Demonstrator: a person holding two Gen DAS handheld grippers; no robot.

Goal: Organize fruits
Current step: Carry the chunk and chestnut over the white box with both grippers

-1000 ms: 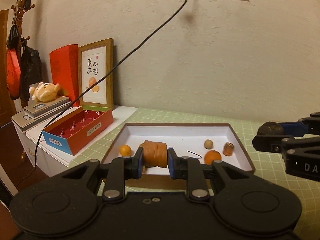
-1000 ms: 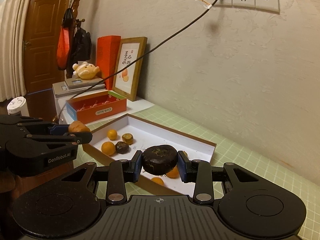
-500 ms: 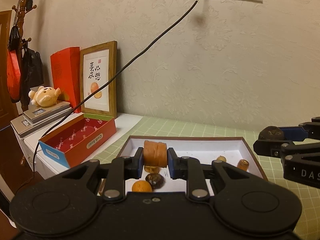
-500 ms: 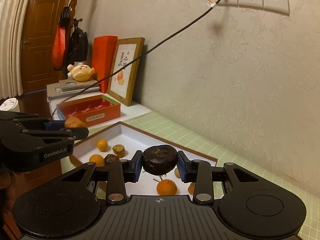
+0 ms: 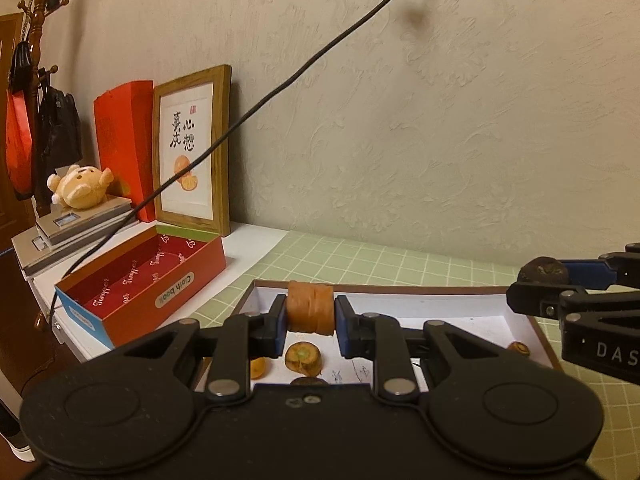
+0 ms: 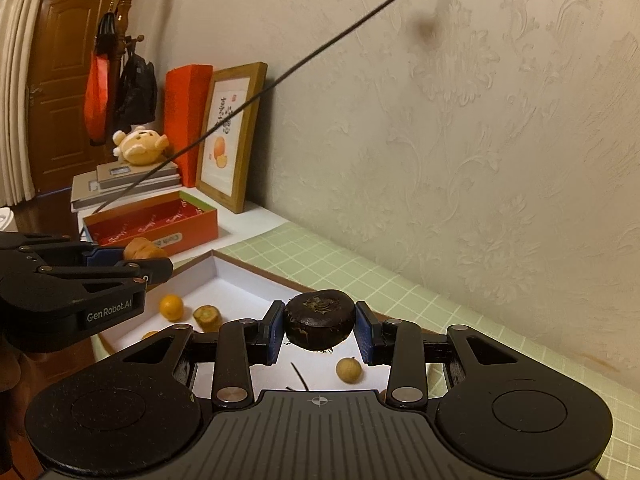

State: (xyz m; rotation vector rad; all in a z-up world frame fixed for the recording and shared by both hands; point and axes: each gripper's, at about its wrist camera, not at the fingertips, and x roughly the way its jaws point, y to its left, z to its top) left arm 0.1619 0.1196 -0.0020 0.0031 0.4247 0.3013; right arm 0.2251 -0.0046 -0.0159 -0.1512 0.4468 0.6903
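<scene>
Left tongs (image 5: pixel 311 315) clamped on orange fruit (image 5: pixel 311 312), right tongs (image 6: pixel 320 330) on dark fruit (image 6: pixel 320 319), both above white tray's rim (image 6: pixel 256 270).

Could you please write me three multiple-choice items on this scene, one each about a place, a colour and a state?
1. Where is the small round orange fruit?
A. inside the shallow white tray
B. in the red cardboard box
C. on the green grid mat

2. What colour is the fruit in the right gripper?
A. yellow
B. dark brown
C. green

3. The left gripper is:
A. open and bare
B. shut on an orange ridged fruit
C. resting in the box

Answers: 1 A, it lies on the tray floor; 2 B, the dark brown round fruit sits between the pads; 3 B, both pads press its sides.
</scene>
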